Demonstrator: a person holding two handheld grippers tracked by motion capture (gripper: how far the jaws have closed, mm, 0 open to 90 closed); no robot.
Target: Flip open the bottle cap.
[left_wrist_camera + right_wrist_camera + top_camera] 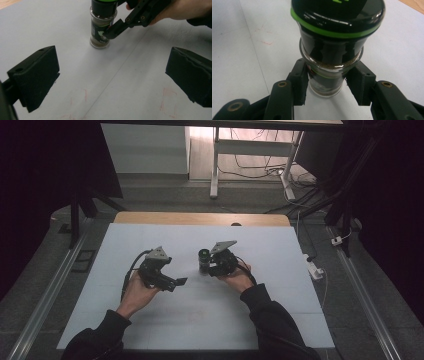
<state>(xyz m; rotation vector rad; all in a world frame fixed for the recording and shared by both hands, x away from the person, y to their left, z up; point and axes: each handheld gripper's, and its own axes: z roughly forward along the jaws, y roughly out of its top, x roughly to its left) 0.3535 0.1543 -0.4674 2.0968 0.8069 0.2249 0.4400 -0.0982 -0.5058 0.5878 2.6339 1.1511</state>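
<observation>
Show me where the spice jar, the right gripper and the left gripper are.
spice jar (100,30): left gripper view, on its glass body.
right gripper (329,86): right gripper view, between its fingertips.
left gripper (181,282): high view, between its fingertips.

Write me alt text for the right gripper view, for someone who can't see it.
A hand-held gripper clamps its two black jaws on the glass body of an upright spice jar, seen close up from behind the jaws. The jar has a black cap with a green ring and brownish contents, and stands on a white table surface.
</observation>
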